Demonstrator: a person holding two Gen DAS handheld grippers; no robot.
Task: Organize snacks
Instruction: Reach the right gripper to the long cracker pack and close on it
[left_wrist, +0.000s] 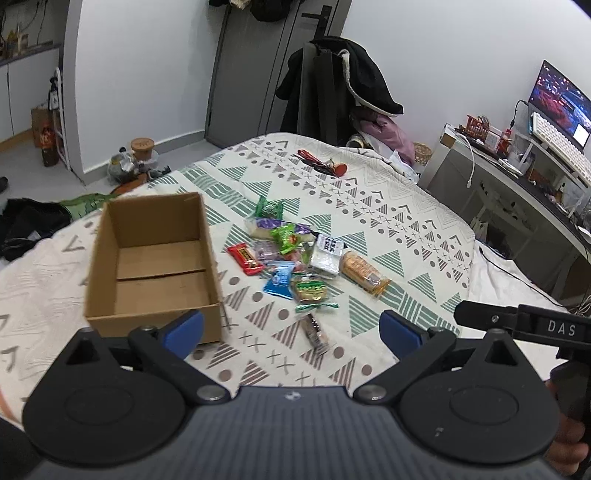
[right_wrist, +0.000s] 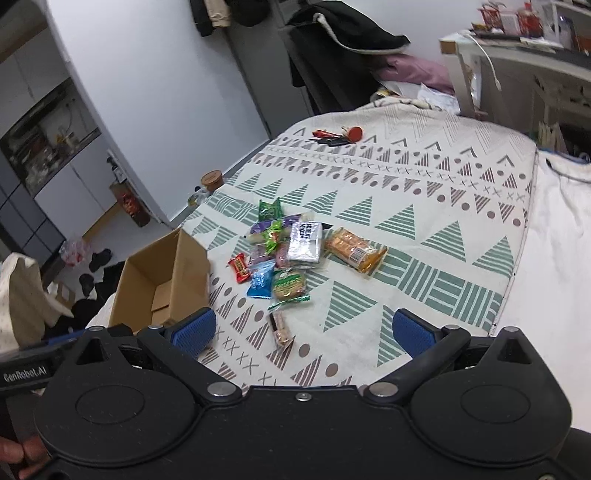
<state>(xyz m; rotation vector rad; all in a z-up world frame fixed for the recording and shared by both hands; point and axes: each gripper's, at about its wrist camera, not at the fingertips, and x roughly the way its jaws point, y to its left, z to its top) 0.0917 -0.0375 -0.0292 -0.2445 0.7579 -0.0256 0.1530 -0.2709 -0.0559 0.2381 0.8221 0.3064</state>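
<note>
An empty open cardboard box stands on the patterned bed cover, also in the right wrist view. To its right lies a pile of wrapped snacks: a red bar, a blue packet, a silver pack, an orange cracker pack, and a small brown bar nearest me. My left gripper is open and empty above the cover, short of the pile. My right gripper is open and empty, likewise short of the pile.
Keys with a red tag lie at the far end of the bed. A chair draped with dark clothes stands beyond. A desk with a monitor is at the right. Clothes and clutter lie on the floor to the left.
</note>
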